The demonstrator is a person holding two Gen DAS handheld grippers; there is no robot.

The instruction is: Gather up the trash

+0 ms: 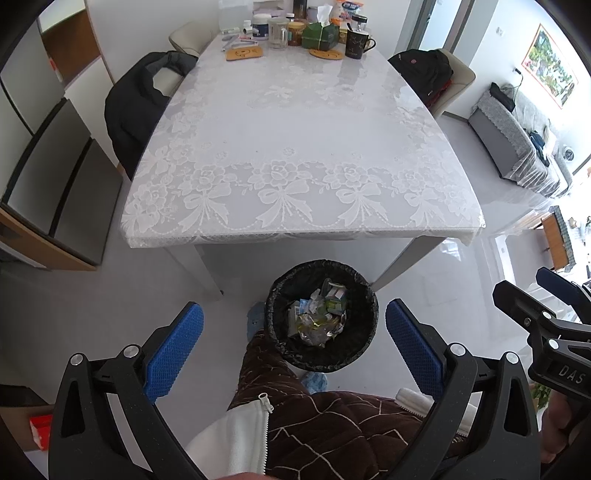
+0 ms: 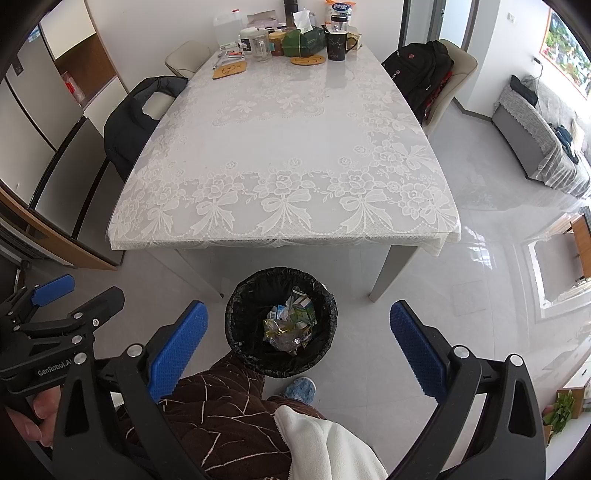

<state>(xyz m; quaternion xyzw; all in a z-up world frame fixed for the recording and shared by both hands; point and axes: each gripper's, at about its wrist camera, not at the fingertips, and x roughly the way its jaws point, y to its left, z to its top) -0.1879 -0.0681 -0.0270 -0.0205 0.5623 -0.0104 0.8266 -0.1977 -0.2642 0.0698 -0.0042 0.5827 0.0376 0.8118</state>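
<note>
A large rectangular table under a white lace-patterned cloth fills the middle of both views, its near part bare and its far end crowded with jars, a black mug and a green tissue box. A cream chair draped with a black padded jacket stands at the table's left side; another chair carrying a black backpack stands at its right. A grey sofa sits well apart by the right wall. The person's brown quilted trouser leg touches the bin's near rim.

The round bin lined with a black bag stands on the pale tiled floor just in front of the table's near edge, holding crumpled wrappers and small cartons. It lies below and between the blue fingers of the left gripper, whose jaws are spread wide and empty. The right gripper hangs likewise, fingers wide apart, holding nothing, the bin between them.
</note>
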